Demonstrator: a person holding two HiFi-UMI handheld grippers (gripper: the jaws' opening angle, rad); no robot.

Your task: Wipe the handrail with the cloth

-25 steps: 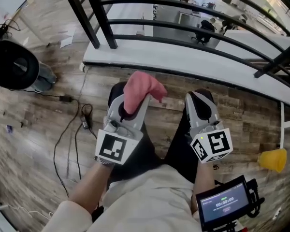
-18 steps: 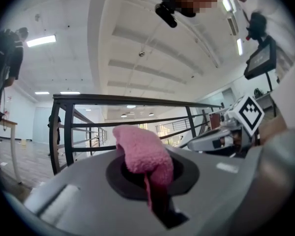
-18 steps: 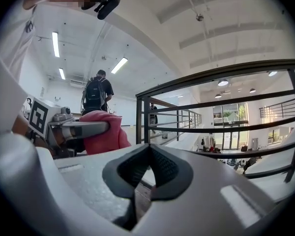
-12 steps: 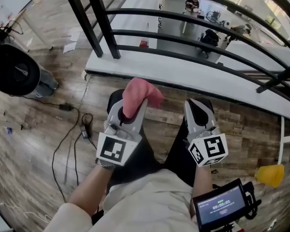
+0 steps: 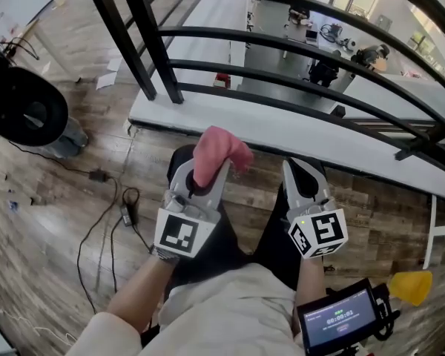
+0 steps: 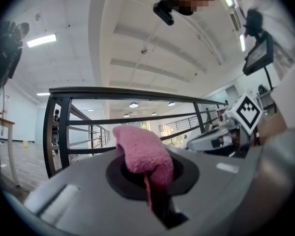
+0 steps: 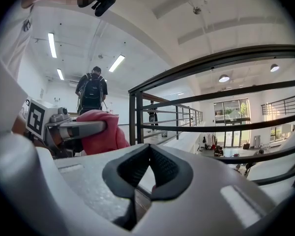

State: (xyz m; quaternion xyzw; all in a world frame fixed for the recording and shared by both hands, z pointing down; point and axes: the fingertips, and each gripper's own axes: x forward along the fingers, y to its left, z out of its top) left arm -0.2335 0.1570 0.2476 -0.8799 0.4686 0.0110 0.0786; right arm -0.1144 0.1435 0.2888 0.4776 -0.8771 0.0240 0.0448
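Both grippers had edged nearer the handrail (image 5: pixel 282 41). In the head view, the left gripper (image 5: pixel 206 170) and right gripper (image 5: pixel 302 170) sat below the handrail. The left gripper view showed jaws clamped on the pink cloth (image 6: pixel 142 154). The right gripper view showed jaws together, empty. The cloth probably needed lifting squarely onto the top bar.

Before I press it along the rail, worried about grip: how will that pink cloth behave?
Probably floppy: the pink cloth droops from the left gripper, fingers shut on it. Likely light and fuzzy, so it may drag and bunch on the handrail.
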